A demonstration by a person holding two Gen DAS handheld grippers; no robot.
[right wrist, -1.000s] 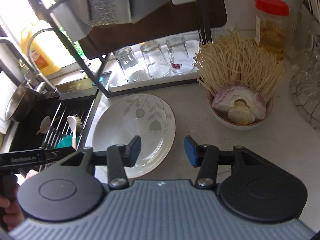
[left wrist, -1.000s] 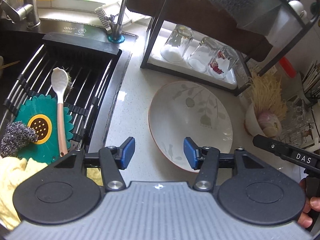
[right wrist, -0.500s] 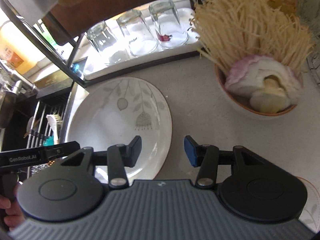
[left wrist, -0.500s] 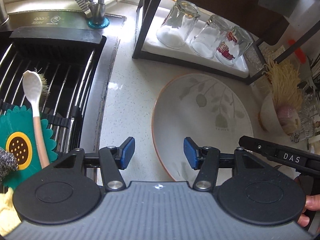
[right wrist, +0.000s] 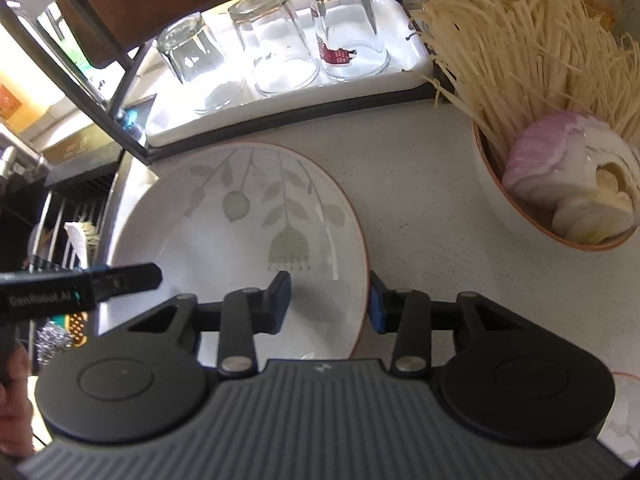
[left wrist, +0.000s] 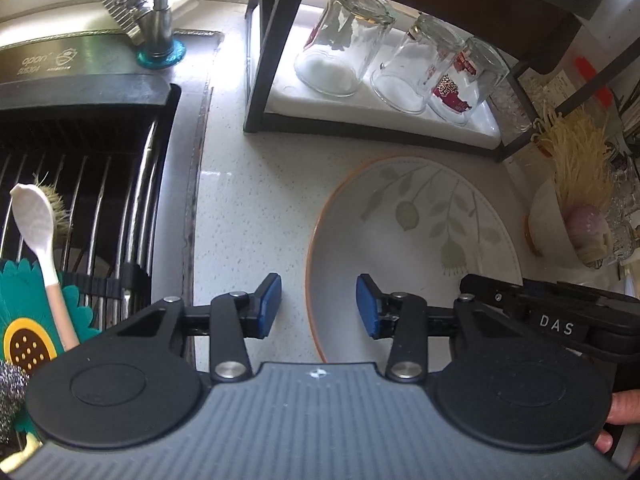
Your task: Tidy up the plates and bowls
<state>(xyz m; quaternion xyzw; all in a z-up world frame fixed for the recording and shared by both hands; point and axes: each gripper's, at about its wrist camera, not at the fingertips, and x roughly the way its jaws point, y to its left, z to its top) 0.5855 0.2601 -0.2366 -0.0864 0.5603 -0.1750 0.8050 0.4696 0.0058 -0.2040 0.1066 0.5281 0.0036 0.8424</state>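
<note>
Glass tumblers (right wrist: 276,44) stood upturned on a white tray under the black rack at 12 o'clock; a bowl of enoki and onion (right wrist: 560,184) sat at 2 o'clock. Leaf-print plate (right wrist: 240,224) lay flat on the speckled surface (right wrist: 420,184). Right gripper (right wrist: 329,300) straddled its rim at 3 o'clock, left gripper (left wrist: 318,306) its rim at 9 o'clock; both jaws had just been closing, gaps remaining, pad contact unclear. Near edge hidden by gripper bodies.

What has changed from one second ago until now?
Both tongs came down toward the plate and have just been closing. The left tongs straddle its left rim, the right tongs its right rim; no grip is visible yet. The plate, glasses and bowl stayed put.
</note>
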